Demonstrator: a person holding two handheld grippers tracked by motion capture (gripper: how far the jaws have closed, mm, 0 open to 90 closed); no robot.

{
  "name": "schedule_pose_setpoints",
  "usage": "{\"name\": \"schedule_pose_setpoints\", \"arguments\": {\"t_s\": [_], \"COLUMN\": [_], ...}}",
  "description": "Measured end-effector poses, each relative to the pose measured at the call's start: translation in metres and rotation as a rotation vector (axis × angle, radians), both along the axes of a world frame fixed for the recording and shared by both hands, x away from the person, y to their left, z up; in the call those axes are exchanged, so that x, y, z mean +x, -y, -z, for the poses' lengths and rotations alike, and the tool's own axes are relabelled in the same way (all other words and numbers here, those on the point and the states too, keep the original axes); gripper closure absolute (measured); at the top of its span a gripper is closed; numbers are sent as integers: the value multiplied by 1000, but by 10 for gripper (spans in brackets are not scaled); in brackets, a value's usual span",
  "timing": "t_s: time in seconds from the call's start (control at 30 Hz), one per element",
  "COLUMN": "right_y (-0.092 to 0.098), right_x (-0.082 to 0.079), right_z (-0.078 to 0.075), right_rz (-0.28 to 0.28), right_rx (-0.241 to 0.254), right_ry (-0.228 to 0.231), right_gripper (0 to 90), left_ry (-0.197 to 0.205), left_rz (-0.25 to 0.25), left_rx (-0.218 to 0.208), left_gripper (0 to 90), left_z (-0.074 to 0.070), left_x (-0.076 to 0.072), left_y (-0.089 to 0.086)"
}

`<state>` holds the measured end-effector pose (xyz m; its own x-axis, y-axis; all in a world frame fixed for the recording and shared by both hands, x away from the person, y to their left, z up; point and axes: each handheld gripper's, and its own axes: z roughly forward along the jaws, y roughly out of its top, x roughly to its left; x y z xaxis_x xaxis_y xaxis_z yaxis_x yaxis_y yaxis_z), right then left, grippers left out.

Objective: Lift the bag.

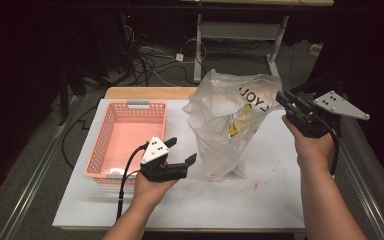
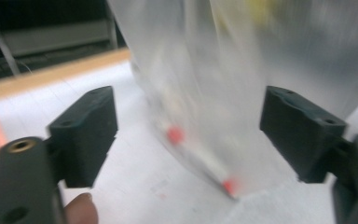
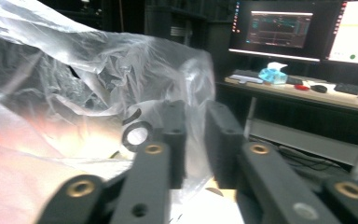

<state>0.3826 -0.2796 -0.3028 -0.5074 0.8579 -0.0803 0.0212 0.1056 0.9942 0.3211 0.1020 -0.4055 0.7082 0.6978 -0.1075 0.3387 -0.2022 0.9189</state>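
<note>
- White table (image 1: 280, 200), wood strip along the far edge, bearing a pink basket (image 1: 130, 137) at the left and a bag at the middle.
- Clear plastic bag (image 1: 225, 125), standing tall, long axis upright, mouth held up at the right, foot resting on the table; black lettering near the top, something yellow (image 1: 240, 122) inside, too blurred to name.
- Right gripper (image 1: 284, 101), high at the bag's top right corner, jaws close together with a narrow gap showing in the right gripper view; film (image 3: 98, 93) lying beside them, a pinch on it not possible to tell.
- Left gripper (image 1: 182, 150), low and just left of the bag's foot, jaws spread wide and holding nothing; bag's lower part (image 2: 223, 93) straight ahead between them in the left gripper view, not yet touched.
- Small red bits (image 2: 175, 135) near the bag's bottom.
- Nearer to the foot: left hand; likely next, a straight push forward and a close on the lower film.
</note>
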Motion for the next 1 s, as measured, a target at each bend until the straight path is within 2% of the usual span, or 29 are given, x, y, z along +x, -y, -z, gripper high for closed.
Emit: {"name": "schedule_pose_setpoints", "arguments": {"t_s": [0.23, 0.27, 0.33, 0.4, 0.53, 0.73, 0.9, 1.0], "right_y": [5, 6, 7, 8, 9, 9, 12, 13], "right_x": [-16, -18, -22, -26, -31, -39, -45, -50], "right_z": [-1, -1, 0, 2, 9, 32, 61, 79], "right_rz": [-33, -32, -43, -48, -58, -76, -72, -72], "right_rx": [8, 24, 16, 16, -1, -18, -26, -41], "right_ry": [21, 20, 25, 28, 11, -58, -117, -162], "right_gripper": [577, 559, 522, 492, 404, 264, 169, 147], "left_ry": [-58, -65, -71, -58, -63, -59, -55, -44], "left_rz": [25, 31, 38, 44, 60, 65, 63, 65], "left_rx": [55, 59, 70, 81, 81, 85, 90, 94], "left_gripper": [24, 11, 0, 0, 0, 0, 0, 0], "left_z": [17, 20, 23, 26, 30, 36, 35, 34], "left_x": [-3, -3, -4, -7, -10, -14, -15, -18], "left_y": [16, 18, 22, 26, 31, 36, 32, 28]}}
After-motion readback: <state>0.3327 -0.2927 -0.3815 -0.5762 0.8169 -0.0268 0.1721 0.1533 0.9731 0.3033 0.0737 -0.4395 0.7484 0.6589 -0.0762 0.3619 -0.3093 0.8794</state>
